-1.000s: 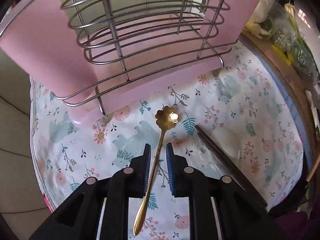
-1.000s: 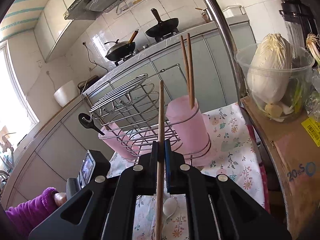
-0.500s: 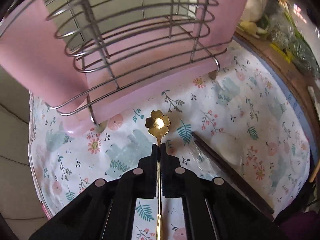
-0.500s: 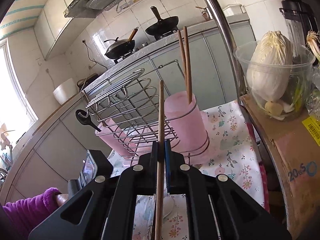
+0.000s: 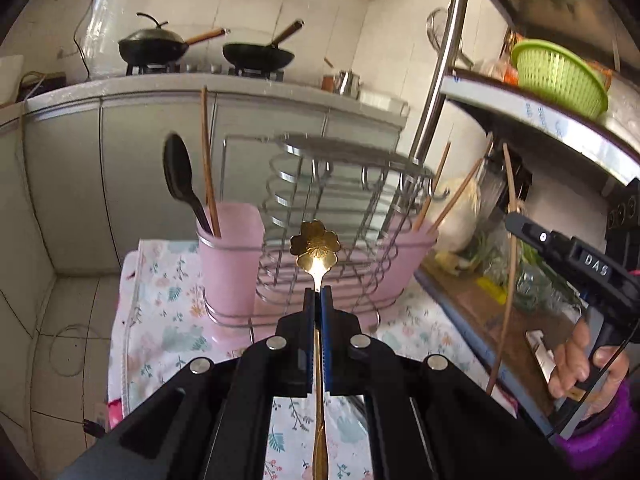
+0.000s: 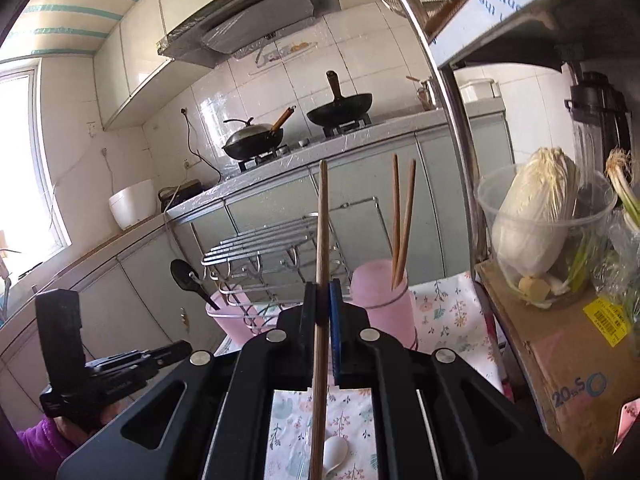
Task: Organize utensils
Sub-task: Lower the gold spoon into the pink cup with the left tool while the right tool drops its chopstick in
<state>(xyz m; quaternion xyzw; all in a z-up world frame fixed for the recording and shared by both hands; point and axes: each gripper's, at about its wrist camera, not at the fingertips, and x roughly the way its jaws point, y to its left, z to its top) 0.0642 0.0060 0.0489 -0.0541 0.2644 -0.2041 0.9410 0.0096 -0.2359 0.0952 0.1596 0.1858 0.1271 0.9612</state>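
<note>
Left gripper clamps gold spoon; right gripper clamps chopstick. Both carried; next, drop into pink cups ahead.

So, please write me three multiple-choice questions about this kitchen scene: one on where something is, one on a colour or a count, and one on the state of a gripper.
1. Where is the black spoon?
A. In the left pink cup
B. On the cloth
C. In the green basket

2. How many chopsticks stand in the right pink cup?
A. None
B. Two
C. Five

3. What does the left gripper hold?
A. Nothing, it is open
B. A chopstick
C. The gold flower spoon

Key: 1 A, its handle goes down into the left pink cup. 2 B, two chopsticks rise from it. 3 C, the fingers are closed on the gold flower spoon.
</note>
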